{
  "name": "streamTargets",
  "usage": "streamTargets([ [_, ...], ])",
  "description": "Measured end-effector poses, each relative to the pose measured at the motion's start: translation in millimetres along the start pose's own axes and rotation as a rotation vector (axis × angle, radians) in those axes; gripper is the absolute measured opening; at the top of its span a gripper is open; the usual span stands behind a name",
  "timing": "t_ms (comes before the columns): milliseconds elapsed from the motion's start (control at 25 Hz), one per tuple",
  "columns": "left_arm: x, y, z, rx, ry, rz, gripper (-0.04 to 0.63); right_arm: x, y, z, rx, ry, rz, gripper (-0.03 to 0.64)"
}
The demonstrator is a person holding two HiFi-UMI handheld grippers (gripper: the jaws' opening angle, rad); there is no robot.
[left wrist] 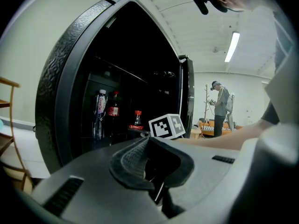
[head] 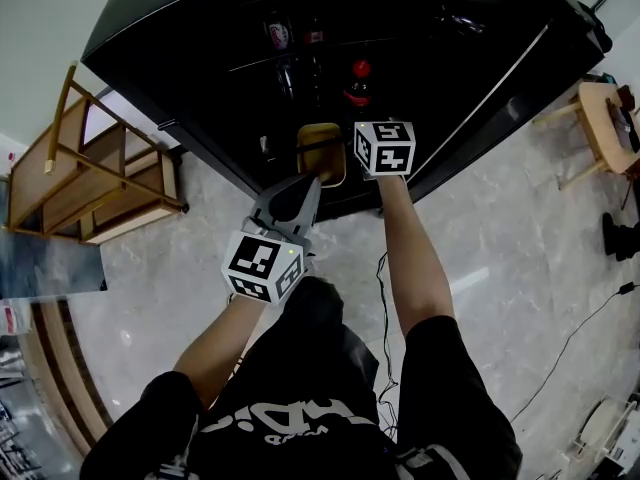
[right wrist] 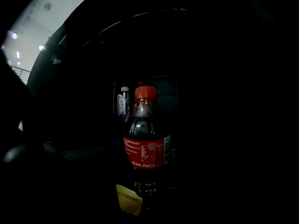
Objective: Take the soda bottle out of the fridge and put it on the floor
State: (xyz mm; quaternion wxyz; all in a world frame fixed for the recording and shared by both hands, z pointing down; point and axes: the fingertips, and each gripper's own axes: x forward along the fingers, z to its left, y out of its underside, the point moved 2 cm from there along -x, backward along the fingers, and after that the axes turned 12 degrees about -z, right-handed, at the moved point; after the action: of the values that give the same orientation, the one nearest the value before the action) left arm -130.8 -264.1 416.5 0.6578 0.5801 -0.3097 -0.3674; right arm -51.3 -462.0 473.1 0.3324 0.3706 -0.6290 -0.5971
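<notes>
From the head view, the fridge (head: 180, 8) stands open over the pale floor (head: 500, 258). The right gripper (head: 385, 148) is reached into its dark interior toward the red-capped soda bottle (head: 358, 83). The left gripper (head: 298, 193) hangs outside in front of the opening, its jaws drawn together on nothing. A wooden chair (head: 100, 183) sits off to the left.

The left gripper view confirms those jaws are shut and empty. It also shows what the head view barely does: the soda bottle stands upright on a shelf, with a second cola bottle (left wrist: 113, 111) and a clear bottle (left wrist: 100, 113) further left. Another person (left wrist: 219, 108) stands far back in the room.

The right gripper view is nearly black. The soda bottle fills its centre, upright and close, with the clear bottle behind it. The jaws themselves are lost in the dark, so I cannot tell whether they have closed on the bottle.

By my reading, the task is early. The door is open and the reach is made, but the bottle is in the fridge. Lifting it out and setting it on the floor remain.
</notes>
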Motion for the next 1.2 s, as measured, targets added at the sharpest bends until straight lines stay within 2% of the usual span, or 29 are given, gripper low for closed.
streamTargets([
  [360,-2.6,3.4,3.4,-0.012,-0.007,0.016,0.006,5.0,5.1,3.0,-0.026,-0.019,0.024,0.321],
  [760,-15.8,-18.3,-10.3,0.002,0.014,0.031,0.006,-49.4,-23.1,28.2,-0.012,-0.002,-0.023,0.319],
  [1200,-29.2,43.8,-70.1,-0.047,0.163,-0.015,0.006,-155.6,-0.4,43.9,-0.048,0.022,-0.030,0.319],
])
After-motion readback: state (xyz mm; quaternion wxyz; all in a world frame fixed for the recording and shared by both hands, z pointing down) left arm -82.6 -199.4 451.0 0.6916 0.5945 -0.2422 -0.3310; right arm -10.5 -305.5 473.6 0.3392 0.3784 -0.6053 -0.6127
